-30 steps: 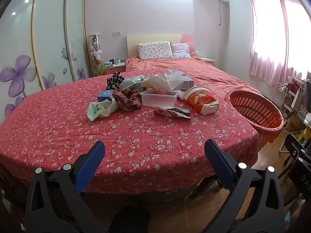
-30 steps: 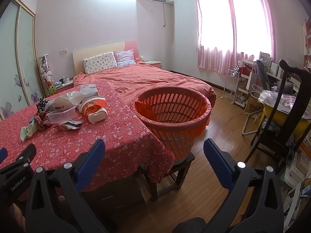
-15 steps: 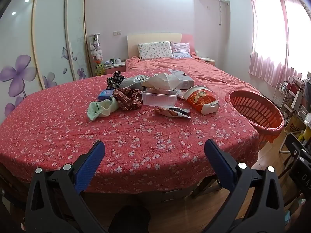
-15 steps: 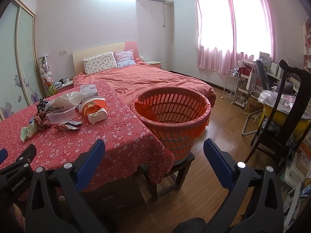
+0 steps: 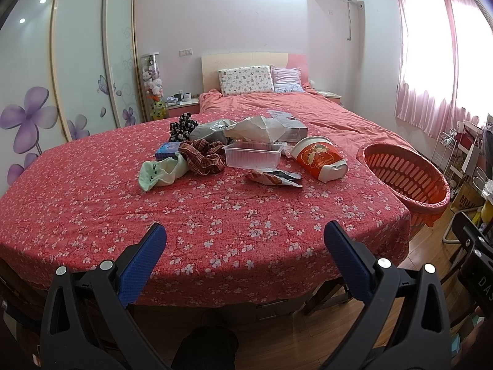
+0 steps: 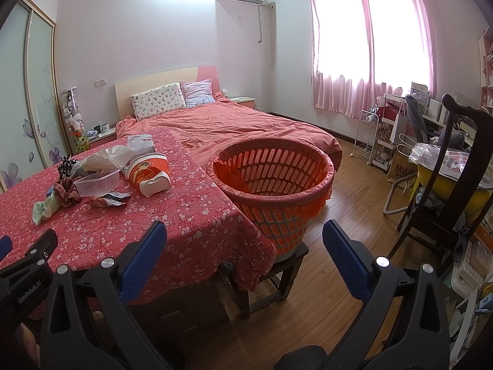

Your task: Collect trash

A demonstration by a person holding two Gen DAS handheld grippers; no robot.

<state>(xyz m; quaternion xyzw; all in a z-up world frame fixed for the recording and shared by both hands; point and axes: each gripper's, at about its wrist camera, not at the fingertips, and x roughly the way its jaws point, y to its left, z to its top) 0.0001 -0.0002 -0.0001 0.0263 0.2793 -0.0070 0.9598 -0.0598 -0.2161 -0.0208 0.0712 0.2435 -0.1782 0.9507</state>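
A pile of trash and clothes lies mid-table on the red flowered cloth (image 5: 215, 215): a clear plastic tray (image 5: 252, 158), a red-and-white noodle cup (image 5: 320, 158) on its side, a torn snack wrapper (image 5: 272, 178), crumpled paper (image 5: 257, 128), a small box (image 5: 289, 126). The orange slatted basket (image 6: 271, 185) stands on a stool at the table's right edge. My left gripper (image 5: 245, 251) is open at the table's near edge, well short of the pile. My right gripper (image 6: 243, 252) is open and empty, in front of the basket.
A green sock (image 5: 160, 174), a plaid scrunchie (image 5: 203, 157), a blue packet (image 5: 168, 149) and dark patterned cloth (image 5: 181, 126) lie among the trash. Behind is a bed (image 6: 234, 123). A dark wooden chair (image 6: 456, 185) and shelving stand at the right on wooden floor.
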